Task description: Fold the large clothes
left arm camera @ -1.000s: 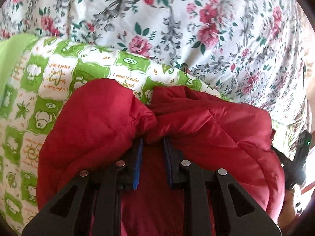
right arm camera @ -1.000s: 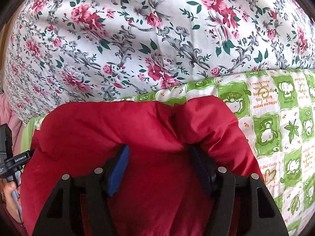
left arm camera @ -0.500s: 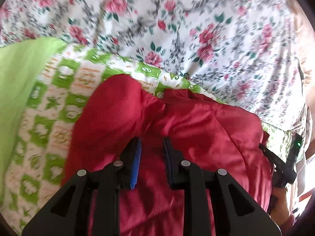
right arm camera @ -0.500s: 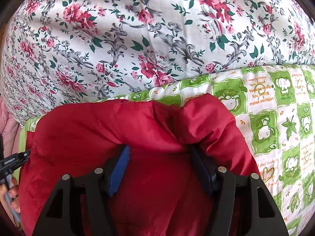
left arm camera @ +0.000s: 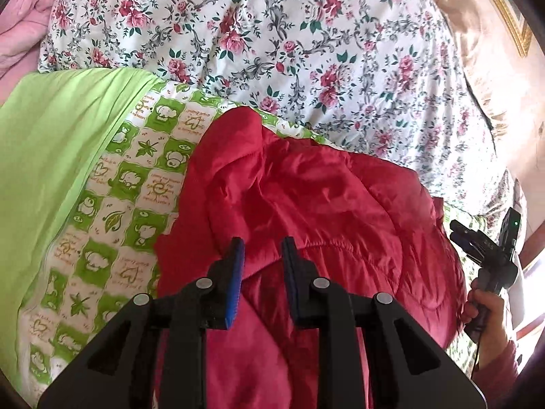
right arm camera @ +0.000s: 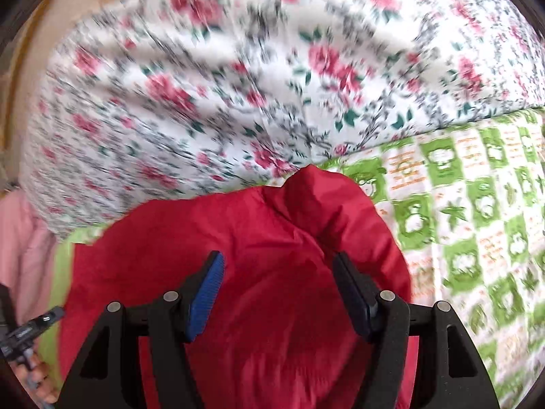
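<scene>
Left wrist view: left gripper (left arm camera: 262, 255) has pulled back, fingers narrow with nothing pinched now; red padded jacket (left arm camera: 323, 211) lies ahead on the green-check quilt (left arm camera: 112, 204). Right gripper (right arm camera: 277, 279) fingers wide, backing off. Looks like the fold is laid and released.

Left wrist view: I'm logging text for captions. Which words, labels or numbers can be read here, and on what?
Orange lettering on the green-and-white checked quilt: upside down, too small to read; blurred in the right wrist view.
White print on the black right gripper: too small to read.
Red padded jacket: no text.
</scene>
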`<state>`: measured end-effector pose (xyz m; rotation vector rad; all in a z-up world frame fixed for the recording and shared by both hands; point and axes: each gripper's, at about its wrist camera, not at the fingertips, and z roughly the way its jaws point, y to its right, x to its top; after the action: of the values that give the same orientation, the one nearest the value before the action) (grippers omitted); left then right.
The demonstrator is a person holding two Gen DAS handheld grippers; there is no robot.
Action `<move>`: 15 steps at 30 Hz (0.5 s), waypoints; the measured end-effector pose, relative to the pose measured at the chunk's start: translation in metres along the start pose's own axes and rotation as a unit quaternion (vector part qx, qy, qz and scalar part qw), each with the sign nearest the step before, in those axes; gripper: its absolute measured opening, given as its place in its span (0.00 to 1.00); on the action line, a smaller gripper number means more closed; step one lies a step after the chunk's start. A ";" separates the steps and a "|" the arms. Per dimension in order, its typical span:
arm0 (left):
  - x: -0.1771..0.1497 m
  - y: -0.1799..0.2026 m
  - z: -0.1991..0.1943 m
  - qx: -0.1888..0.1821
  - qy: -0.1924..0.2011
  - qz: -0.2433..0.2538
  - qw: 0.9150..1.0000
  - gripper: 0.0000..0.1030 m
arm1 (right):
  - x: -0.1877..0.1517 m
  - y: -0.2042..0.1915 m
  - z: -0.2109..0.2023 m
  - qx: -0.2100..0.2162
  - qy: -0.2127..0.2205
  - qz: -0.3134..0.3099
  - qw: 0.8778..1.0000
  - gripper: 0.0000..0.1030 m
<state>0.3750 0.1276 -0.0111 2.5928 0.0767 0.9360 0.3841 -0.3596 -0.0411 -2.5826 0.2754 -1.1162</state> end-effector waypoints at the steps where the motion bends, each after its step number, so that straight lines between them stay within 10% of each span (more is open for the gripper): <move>1: 0.002 0.005 0.005 0.000 -0.003 0.003 1.000 0.19 | -0.002 0.003 -0.007 0.001 -0.001 -0.002 1.000 0.71; 11: -0.015 -0.008 -0.009 -0.010 -0.006 -0.003 1.000 0.36 | -0.024 0.044 -0.050 0.003 -0.034 0.034 0.999 0.72; 15: -0.020 -0.014 -0.015 -0.012 -0.009 -0.003 1.000 0.62 | -0.032 0.053 -0.062 0.009 -0.041 0.029 0.999 0.80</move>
<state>0.3514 0.1418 -0.0177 2.5782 0.0682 0.9057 0.3140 -0.4127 -0.0419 -2.5791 0.3178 -0.9868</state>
